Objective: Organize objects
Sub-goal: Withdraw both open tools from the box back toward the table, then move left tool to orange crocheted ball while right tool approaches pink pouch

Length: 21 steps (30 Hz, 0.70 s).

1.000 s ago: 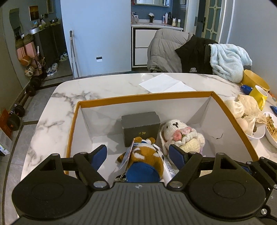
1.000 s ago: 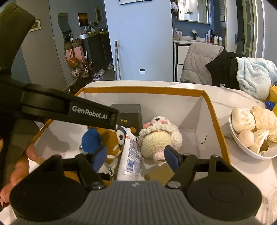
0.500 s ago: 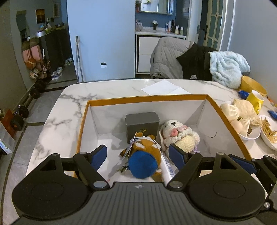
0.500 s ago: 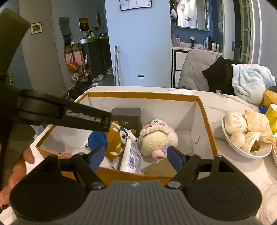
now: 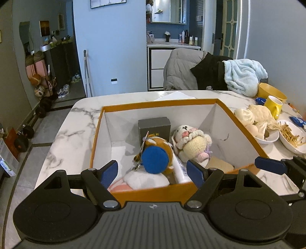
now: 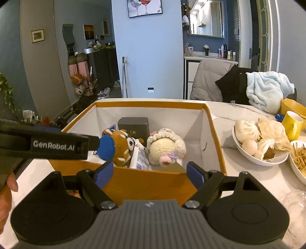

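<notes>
Both tongs, left (image 5: 152,172) and right (image 6: 147,173), gape empty before box (image 5: 151,190) holding two plush toys (image 5: 158,151) on surface (image 5: 63,134).

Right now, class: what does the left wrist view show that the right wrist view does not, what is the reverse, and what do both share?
Only the left wrist view shows the white paper sheet behind the box, and a white-and-pink soft item at the box's near wall.

Only the right wrist view shows the wine-glass picture, the green plant, clear plastic packaging and the person's hand.

Both show the orange box, dark grey box, brown plush, crocheted sheep, white tube, yellow mug, and open tongs.
</notes>
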{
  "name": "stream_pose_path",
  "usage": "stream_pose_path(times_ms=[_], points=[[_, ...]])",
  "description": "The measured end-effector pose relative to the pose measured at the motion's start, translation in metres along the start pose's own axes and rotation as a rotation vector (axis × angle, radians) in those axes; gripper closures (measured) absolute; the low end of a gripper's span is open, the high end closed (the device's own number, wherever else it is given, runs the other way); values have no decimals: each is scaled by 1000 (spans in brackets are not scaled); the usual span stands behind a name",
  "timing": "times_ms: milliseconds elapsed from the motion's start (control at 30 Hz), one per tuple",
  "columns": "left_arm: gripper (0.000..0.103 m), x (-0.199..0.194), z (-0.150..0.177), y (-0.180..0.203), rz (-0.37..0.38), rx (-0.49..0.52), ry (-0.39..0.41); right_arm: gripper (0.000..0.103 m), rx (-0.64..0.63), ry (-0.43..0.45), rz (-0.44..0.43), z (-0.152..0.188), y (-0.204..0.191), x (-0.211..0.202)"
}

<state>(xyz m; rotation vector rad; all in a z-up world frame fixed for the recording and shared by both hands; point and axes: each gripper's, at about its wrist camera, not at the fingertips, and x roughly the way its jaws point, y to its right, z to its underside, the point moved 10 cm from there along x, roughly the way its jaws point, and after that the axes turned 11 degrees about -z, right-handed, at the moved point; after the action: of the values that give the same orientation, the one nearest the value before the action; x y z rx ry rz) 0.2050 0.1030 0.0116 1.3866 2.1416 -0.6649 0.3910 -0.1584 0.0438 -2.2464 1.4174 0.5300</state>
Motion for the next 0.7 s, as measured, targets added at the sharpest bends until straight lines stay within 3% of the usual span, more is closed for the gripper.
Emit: stream_pose_path(times_ms=[700], points=[[9,-24,45,2,-22,46,36,15,50,-16,5,51,10,-25]])
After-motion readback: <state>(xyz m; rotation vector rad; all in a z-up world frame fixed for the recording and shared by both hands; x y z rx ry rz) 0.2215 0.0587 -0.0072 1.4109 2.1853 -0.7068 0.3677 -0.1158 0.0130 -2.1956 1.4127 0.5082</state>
